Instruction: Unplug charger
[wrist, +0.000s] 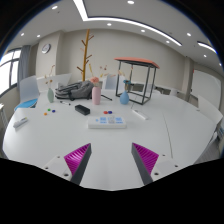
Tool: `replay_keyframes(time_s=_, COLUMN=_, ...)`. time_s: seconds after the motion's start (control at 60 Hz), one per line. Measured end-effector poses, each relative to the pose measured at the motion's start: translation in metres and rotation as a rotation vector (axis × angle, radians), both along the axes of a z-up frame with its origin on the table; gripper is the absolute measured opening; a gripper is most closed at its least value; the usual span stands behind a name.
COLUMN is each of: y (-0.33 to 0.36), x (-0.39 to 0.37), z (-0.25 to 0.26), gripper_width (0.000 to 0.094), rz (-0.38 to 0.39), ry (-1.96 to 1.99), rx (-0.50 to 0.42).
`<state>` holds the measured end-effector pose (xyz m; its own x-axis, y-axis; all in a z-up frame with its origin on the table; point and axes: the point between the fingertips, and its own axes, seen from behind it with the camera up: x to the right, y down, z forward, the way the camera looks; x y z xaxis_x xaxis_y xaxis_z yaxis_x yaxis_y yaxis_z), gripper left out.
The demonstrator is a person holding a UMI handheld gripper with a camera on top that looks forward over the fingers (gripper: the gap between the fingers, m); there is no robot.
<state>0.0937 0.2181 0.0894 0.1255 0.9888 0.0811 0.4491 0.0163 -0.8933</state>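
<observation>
A white power strip (107,122) lies flat on the white table (60,135), well ahead of my fingers. It carries small coloured marks on top; I cannot make out a charger or plug in it from here. My gripper (111,150) is open and empty, its magenta pads (78,157) spread wide above the bare near part of the table. Nothing stands between the fingers.
Beyond the strip lie a black flat object (82,110) and a small white object (139,114). Further back stand a pink bottle (96,94), a blue cup (124,98) and a grey bag (70,92). A wooden coat stand (86,55) and a red-topped frame table (136,72) stand behind.
</observation>
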Motion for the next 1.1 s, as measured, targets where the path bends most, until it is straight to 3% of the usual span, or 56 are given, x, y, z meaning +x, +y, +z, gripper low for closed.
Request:
replay_keyframes(time_s=0.267, y=0.015, x=-0.089, z=-0.04, gripper_width=0.0852, rz=0.061, ry=0.066, rx=-0.007)
replay_keyframes(time_s=0.433, y=0.025, x=-0.15, z=-0.051, gripper_width=0.0856, rz=0.065, ry=0.082, rx=-0.059)
replay_keyframes(time_s=0.717, y=0.031, x=-0.24, z=-0.064, gripper_width=0.0855, rz=0.094, ry=0.078, rx=-0.046)
replay_keyframes(time_s=0.983, y=0.037, x=-0.28, z=-0.078, gripper_width=0.0855, rz=0.097, ry=0.051, rx=-0.051)
replay_keyframes(time_s=1.1, y=0.034, x=-0.284, z=-0.08, gripper_width=0.0812, rz=0.111, ry=0.053, rx=-0.058)
